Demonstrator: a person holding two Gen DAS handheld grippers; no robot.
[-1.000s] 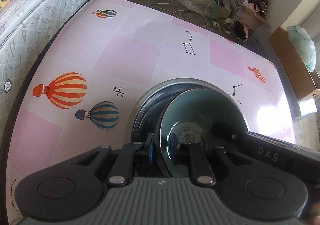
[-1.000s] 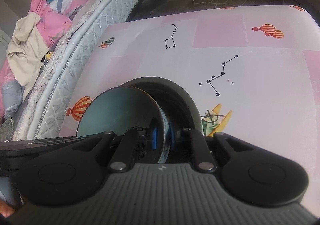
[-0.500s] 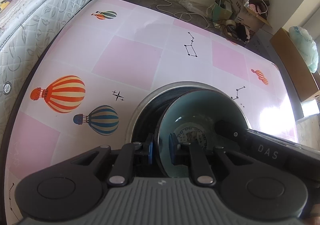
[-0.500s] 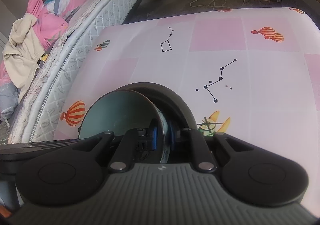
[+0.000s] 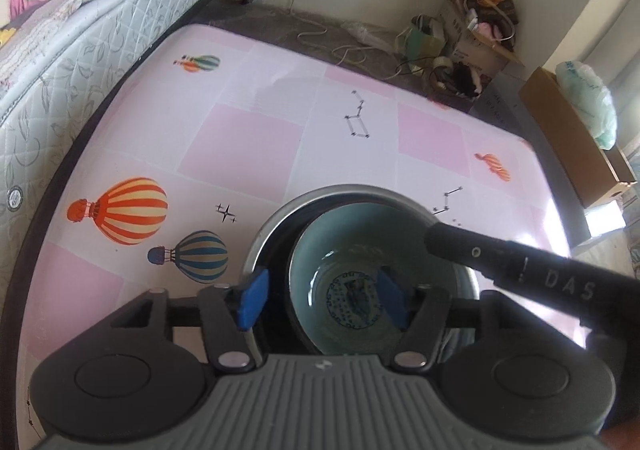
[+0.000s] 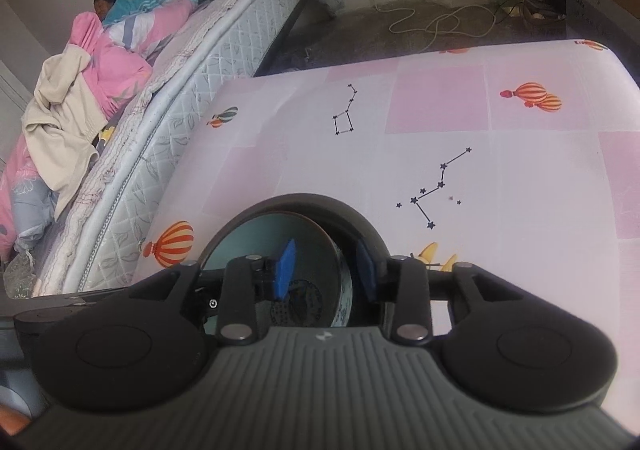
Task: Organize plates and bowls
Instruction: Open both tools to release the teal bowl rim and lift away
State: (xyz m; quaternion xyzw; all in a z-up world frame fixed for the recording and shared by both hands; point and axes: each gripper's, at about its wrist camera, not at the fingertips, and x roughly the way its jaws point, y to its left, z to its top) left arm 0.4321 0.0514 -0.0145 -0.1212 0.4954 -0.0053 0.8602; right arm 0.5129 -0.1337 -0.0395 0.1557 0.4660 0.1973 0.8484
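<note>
Tabletop (image 5: 248, 138) with pink balloon-print cover carried dark metal bowl (image 5: 276, 222), near front edge. Teal bowl (image 5: 360, 246) with dark printed emblem sat nested inside it. Left hand-held gripper (image 5: 320, 296) hovered low over stack, fingers spread wide, straddling teal bowl's near rim, gripping nothing. Right hand-held gripper (image 6: 326, 270) likewise spread wide, blue pads (image 6: 285, 266) either side of teal bowl's wall. Its black body crossed left view, lettered "DAS".
</note>
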